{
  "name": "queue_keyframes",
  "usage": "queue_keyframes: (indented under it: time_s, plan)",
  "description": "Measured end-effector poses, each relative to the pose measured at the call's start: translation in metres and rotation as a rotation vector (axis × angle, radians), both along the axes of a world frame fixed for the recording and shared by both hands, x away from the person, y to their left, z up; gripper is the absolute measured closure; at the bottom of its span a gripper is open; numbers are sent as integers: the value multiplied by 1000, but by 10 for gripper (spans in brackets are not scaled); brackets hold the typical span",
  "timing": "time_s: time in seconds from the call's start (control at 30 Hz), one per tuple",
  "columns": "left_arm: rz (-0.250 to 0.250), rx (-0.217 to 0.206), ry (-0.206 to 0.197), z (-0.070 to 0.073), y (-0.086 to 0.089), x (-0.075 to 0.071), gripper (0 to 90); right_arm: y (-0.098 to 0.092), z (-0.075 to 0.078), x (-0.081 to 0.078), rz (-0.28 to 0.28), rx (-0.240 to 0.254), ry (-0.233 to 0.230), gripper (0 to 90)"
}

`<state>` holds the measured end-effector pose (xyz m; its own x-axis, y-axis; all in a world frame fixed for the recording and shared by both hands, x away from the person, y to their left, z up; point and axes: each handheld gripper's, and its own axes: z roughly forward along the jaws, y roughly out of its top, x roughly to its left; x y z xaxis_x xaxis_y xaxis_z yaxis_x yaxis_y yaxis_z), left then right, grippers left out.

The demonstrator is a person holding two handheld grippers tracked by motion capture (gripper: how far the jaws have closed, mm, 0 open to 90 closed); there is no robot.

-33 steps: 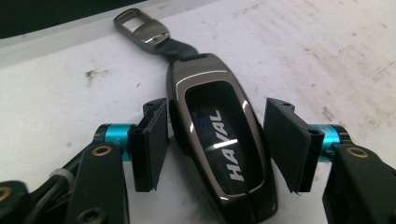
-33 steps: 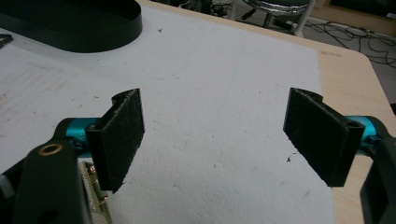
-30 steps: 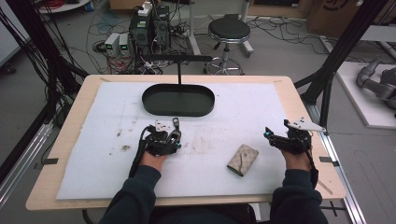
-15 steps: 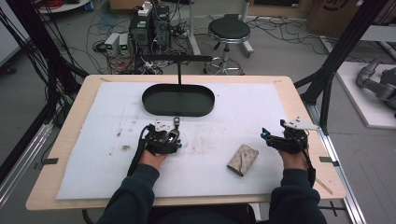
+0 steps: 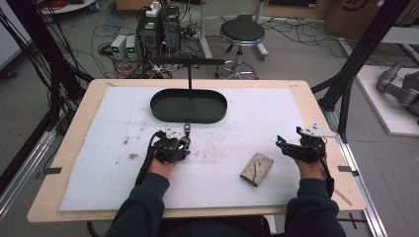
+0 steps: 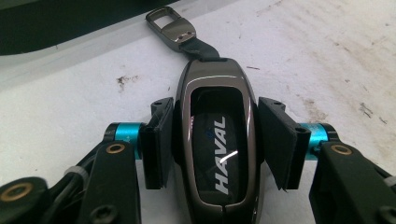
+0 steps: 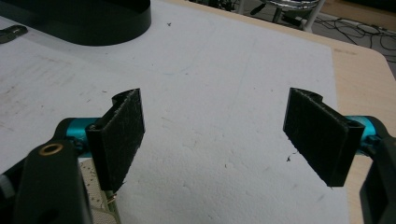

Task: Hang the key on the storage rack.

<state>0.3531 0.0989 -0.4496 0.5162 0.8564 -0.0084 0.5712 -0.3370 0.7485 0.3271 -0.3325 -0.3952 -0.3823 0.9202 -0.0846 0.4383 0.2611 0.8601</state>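
Now, starting at the left, the left gripper [image 5: 182, 139] rests on the white mat [image 5: 99, 168] just near of the black oval tray [image 5: 188, 105], whose upright post carries a crossbar above it. In the left gripper view a dark glossy car key fob [image 6: 218, 144] marked HAVAL lies flat on the mat between the two black pads [image 6: 158, 140], its short strap and metal clasp [image 6: 172, 27] stretching away toward the tray. The jaws have just been closing around the fob; the left pad sits against its side, while the right pad looks just shy of the other side, so a firm grip cannot be confirmed. Farther right on the mat lies a small tan pouch [image 5: 257, 169], tilted, about midway between the two hands and apart from both. At the right edge of the mat, the right gripper [image 5: 289, 144] is held in the person's right hand, pointing leftward. In the right gripper view its pads [image 7: 119, 135] stand wide apart with only bare mat between them, so it is open and holds nothing.
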Motion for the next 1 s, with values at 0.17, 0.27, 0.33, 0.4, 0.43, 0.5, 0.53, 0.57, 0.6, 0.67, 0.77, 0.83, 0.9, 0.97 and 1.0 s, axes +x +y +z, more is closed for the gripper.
queue_keyframes:
  time_s: [0.17,0.27,0.33,0.4,0.43,0.5,0.53,0.57,0.6,0.67,0.77,0.83,0.9,0.97,1.0]
  plan:
    - [9,-25,-1,2,2,-1,481,0,0,0,3,0,1,211]
    - [4,-51,-19,6,5,-2,480,-1,0,0,3,0,0,211]
    - [3,-63,-34,10,8,-4,480,-1,0,0,1,-1,1,211]
    - [4,-87,-56,14,12,-6,480,-1,0,0,2,0,1,211]
    - [-2,-96,-66,18,14,-7,480,-1,0,0,2,0,1,211]
    - [-2,-116,-93,25,19,-10,480,-1,-1,0,2,1,2,211]
    - [-6,-117,-103,29,21,-11,480,0,-1,0,4,-1,2,211]
    - [-11,-121,-115,33,24,-11,480,0,-1,0,4,-1,2,211]
    - [-12,-125,-129,38,25,-13,481,0,-1,0,4,-2,4,211]
    - [-14,-134,-156,45,29,-14,481,0,-1,0,4,-2,4,211]
    - [-20,-133,-165,52,32,-14,481,1,-1,1,4,-1,5,211]
    - [-20,-132,-162,51,32,-13,481,1,-1,1,8,-1,5,211]
    - [-16,-133,-158,49,34,-13,481,1,-2,1,8,-3,5,211]
    - [-8,-141,-161,48,34,-14,481,1,-1,1,9,-2,5,211]
    - [-9,-141,-161,48,34,-14,481,1,-1,1,9,-1,6,211]
